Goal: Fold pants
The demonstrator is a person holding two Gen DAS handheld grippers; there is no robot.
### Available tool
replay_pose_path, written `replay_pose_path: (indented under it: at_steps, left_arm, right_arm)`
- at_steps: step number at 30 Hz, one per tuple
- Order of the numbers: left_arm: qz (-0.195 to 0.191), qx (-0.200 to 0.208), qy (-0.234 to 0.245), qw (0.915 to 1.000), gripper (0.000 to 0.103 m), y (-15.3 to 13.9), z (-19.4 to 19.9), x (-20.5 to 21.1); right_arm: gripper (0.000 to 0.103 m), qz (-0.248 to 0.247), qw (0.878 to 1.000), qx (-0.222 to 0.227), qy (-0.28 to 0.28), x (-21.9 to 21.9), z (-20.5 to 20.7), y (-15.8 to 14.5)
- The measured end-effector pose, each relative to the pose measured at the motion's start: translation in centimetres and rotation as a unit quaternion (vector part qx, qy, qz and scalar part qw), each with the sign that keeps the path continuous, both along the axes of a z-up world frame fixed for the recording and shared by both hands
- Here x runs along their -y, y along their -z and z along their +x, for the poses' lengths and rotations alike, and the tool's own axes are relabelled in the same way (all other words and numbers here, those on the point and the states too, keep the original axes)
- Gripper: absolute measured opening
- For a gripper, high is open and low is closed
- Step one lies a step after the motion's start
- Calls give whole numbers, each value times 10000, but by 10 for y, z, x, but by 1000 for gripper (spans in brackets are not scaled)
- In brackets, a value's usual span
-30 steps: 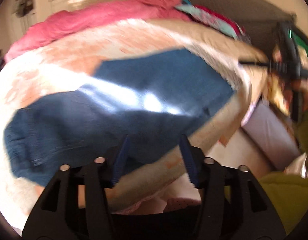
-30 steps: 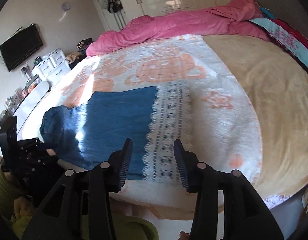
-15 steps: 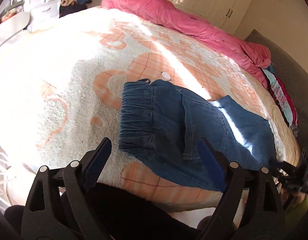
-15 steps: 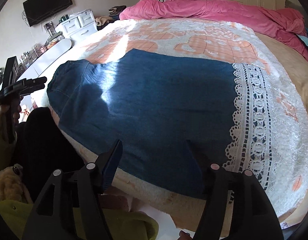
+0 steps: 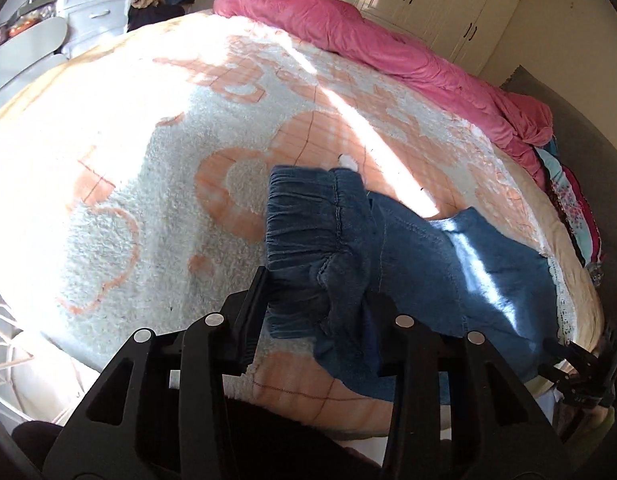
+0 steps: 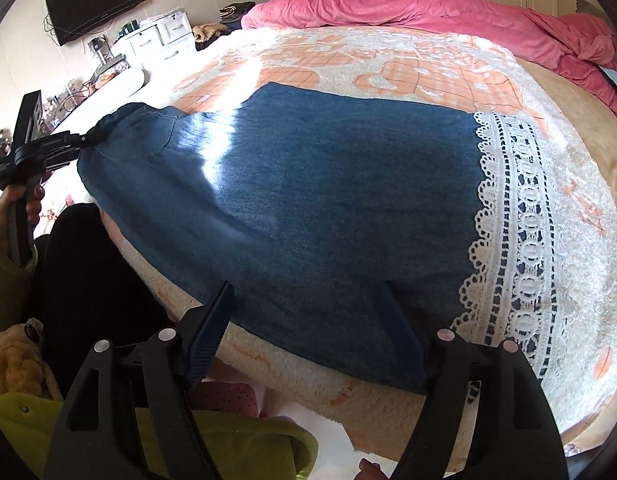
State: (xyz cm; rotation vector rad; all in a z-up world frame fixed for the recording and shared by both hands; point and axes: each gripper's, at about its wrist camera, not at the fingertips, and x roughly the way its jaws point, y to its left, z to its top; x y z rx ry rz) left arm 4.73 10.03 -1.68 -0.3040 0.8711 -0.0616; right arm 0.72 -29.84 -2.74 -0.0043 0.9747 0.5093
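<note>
Left tongs (image 5: 316, 312) newly closing on bunched pants (image 6: 308, 200) waistband; right tongs (image 6: 308, 332) opening, hem partly hidden.

Blue denim pants (image 6: 308, 184) with a white lace hem band (image 6: 516, 240) lie on a white fleecy blanket (image 5: 156, 184) patterned in peach grid shapes. A pink duvet (image 6: 428, 12) lines the bed's far edge. Black tongs (image 5: 316, 312).

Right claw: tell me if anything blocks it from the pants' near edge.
Nothing visible does. The right claw hangs with its jaws opening over the near edge of the denim pants, which lie flat on the blanket. Only bare denim lies between its fingers. The left claw is closing on the bunched waistband, far off.
</note>
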Motion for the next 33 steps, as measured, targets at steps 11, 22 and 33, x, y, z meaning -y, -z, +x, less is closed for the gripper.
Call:
replay_pose_path:
  at_steps: [11,22,33]
  left_arm:
    - [473,337,-45,9983,48,-27,-22,2]
    - [792,231,1632,9831,66,-9,-7,131]
    - [837,211,1726,9812,70,-8,1,134]
  right_arm:
    - [74,346,9992,165,112,11,-5,-15]
    - [75,189,9990,-79,391,20,2,0]
    - [74,579,9922,533,968,64,15,-42]
